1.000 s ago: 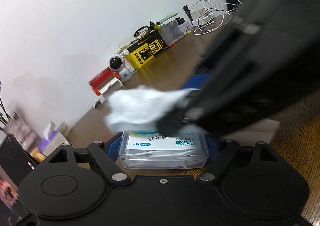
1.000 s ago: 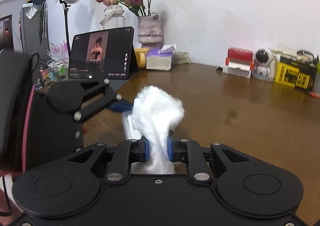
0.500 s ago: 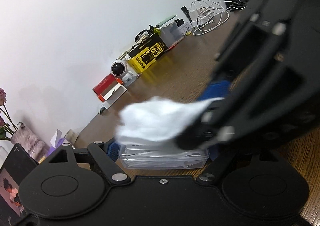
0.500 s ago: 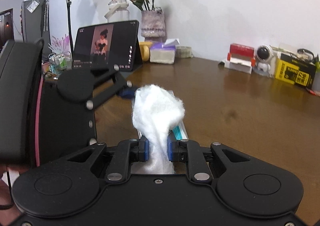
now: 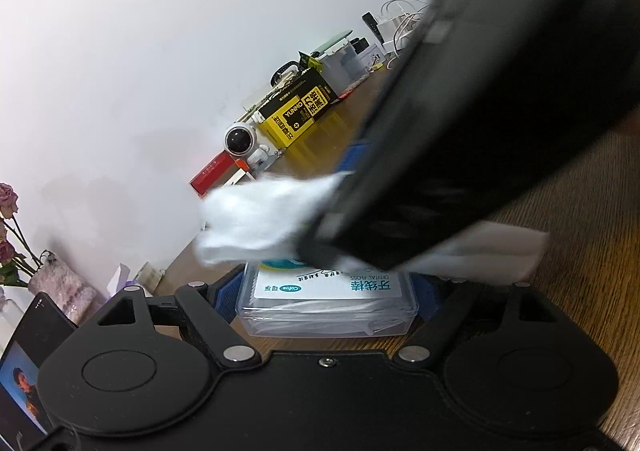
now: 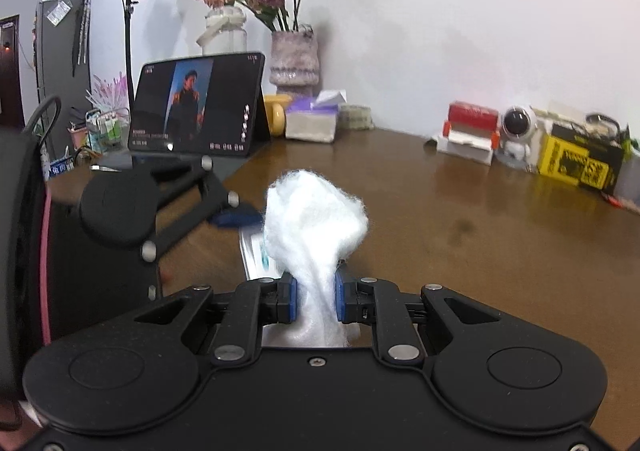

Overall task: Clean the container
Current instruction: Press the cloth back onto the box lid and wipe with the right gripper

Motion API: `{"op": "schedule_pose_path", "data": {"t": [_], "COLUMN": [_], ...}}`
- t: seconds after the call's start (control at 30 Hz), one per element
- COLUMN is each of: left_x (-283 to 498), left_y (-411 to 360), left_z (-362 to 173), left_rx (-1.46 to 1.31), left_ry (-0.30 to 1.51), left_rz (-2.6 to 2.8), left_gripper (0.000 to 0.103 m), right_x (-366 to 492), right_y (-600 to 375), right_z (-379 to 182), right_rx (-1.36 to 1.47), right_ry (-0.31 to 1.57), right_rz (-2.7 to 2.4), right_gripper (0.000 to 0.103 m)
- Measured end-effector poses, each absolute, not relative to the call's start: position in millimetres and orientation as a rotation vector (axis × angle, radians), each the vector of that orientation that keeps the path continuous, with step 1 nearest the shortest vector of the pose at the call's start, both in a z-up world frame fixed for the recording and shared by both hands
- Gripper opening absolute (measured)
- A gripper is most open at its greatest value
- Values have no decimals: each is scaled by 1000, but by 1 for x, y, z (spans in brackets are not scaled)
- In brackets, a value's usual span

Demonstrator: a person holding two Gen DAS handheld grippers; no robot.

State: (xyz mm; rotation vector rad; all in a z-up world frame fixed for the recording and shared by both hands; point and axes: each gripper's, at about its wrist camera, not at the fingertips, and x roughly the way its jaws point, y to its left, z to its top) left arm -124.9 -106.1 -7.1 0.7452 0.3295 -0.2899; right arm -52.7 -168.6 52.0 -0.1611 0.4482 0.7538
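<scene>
In the left wrist view the left gripper has its fingers closed on the clear plastic floss box above the brown wooden desk, with the white cotton wad on its lid, and in the right wrist view the right gripper pinches this wad tightly.

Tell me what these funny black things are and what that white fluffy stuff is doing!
They are two grabbing tools, one in each of a person's hands, each with a camera looking along its fingers. One picture comes from the left gripper, which squeezes a clear plastic box of dental floss picks on the brown wooden table. The other comes from the right gripper, which pinches a white fluffy wad of cotton to wipe the box's lid. Farther back stand a yellow-and-black cardboard box and a little white astronaut-shaped camera.
</scene>
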Motion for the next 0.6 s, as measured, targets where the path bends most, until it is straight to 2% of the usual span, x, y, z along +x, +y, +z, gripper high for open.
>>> {"op": "schedule_pose_path", "data": {"t": [0.6], "left_x": [-160], "left_y": [-134], "left_z": [-16], "left_rx": [721], "left_ry": [344], "left_rz": [-299], "left_gripper": [81], "right_x": [-61], "right_y": [-199], "right_z": [30], "right_rx": [-129], "right_ry": [516], "right_rz": [733], "right_gripper": [20]}}
